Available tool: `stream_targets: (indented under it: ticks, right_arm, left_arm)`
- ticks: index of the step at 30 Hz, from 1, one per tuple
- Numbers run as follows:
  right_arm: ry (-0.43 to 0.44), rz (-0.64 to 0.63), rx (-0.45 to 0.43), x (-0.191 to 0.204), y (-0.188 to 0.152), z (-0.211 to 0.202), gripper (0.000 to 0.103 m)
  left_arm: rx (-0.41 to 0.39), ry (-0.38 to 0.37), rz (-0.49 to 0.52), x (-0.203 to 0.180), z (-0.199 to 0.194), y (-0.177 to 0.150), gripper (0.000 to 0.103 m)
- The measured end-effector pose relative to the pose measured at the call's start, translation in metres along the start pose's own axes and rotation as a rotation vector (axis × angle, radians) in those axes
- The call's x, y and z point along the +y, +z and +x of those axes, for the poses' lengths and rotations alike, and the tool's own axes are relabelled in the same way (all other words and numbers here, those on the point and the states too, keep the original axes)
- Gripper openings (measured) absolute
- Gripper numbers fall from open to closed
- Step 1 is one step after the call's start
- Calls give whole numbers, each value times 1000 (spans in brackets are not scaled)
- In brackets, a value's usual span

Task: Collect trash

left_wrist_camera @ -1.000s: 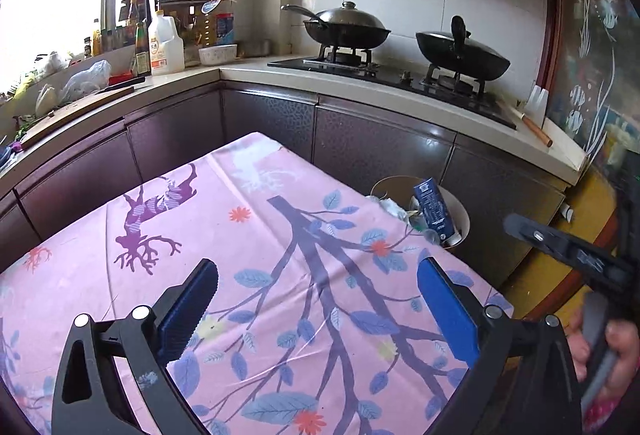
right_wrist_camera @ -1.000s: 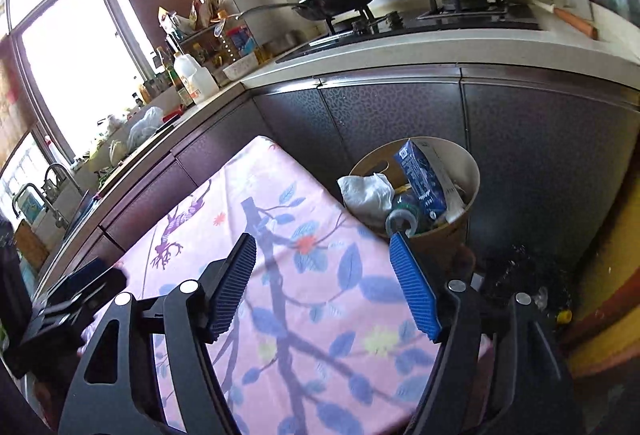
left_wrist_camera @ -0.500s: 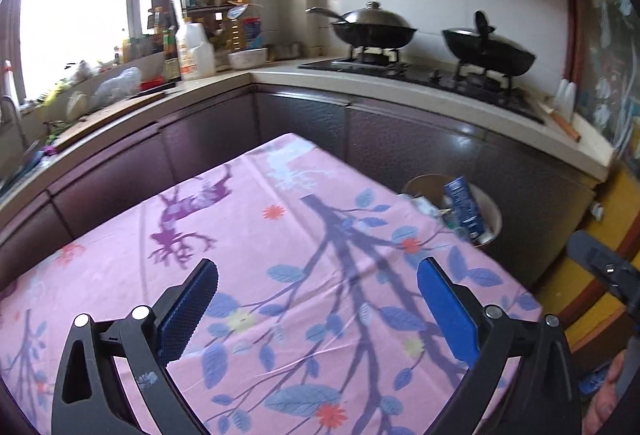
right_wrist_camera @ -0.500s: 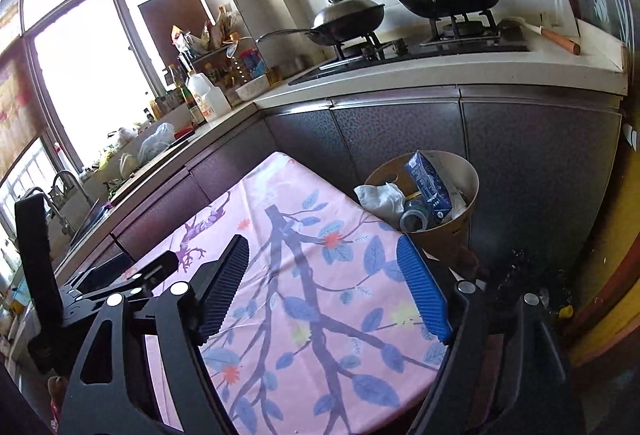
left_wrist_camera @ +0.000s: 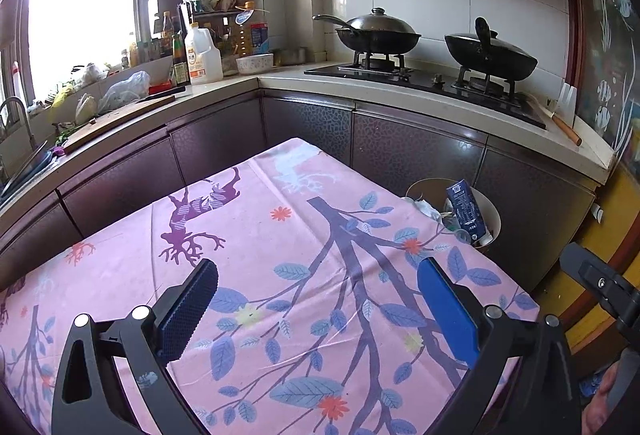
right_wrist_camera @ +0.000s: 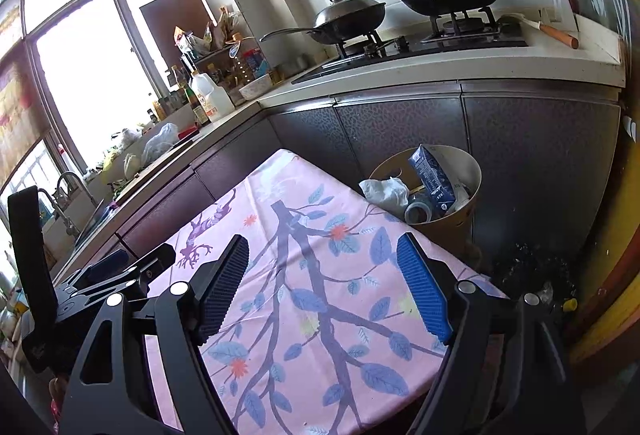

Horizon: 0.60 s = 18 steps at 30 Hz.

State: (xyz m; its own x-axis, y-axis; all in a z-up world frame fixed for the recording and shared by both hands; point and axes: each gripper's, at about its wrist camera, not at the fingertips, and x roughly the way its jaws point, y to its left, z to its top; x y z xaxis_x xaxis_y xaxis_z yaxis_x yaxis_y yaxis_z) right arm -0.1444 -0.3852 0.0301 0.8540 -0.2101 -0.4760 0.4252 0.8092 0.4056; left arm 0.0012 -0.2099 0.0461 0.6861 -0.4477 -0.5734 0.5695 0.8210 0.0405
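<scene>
Right wrist view: right gripper [right_wrist_camera: 322,267] wide apart, empty, trash bin [right_wrist_camera: 460,231] well beyond, up-right.

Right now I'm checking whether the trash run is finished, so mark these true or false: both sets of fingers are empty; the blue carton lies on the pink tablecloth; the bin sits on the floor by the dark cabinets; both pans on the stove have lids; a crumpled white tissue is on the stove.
1. Both sets of fingers are empty. True: the left gripper and right gripper stand open with nothing between them.
2. The blue carton lies on the pink floral tablecloth. False: it stands in the round tan bin.
3. The bin sits by the dark cabinets. True.
4. Both black pans have lids. True.
5. A crumpled white tissue is on the stove. False: it is in the bin.
</scene>
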Motion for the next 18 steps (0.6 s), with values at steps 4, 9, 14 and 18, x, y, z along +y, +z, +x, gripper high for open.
stream_targets:
  ticks: [4,9,14,18]
  right_arm:
    - [1,4,3,-1,-1,-1,76]
    - [3,10,9,-1,-4,-1,76]
    - [2,10,10,-2,-4,-1,76]
    - [0,19,13,-3,-5,-1,76]
  left_arm:
    - [-11,16,1,0,-4,0,99]
    - [-30,71,24,-2,-8,0,99]
    - [-26,74,25,-3,-9,0,99]
    - [-28,50,13,-1,-11,1,99]
